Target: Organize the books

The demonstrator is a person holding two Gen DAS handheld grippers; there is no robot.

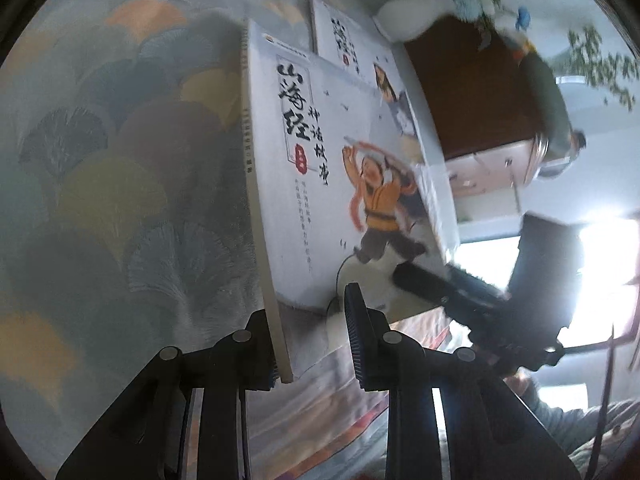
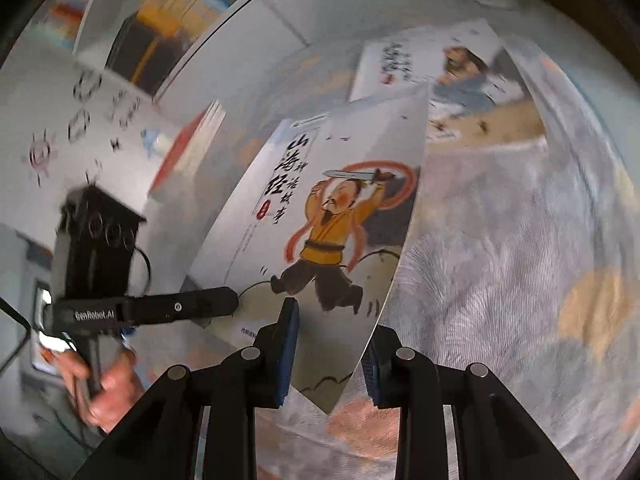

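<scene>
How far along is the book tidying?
Done: nothing clearly finished yet. In hand: the lifted book sits between the fingers of both the left tool and the right tool, raised off the patterned cloth. Left: a second book lies flat on the cloth behind it.
</scene>
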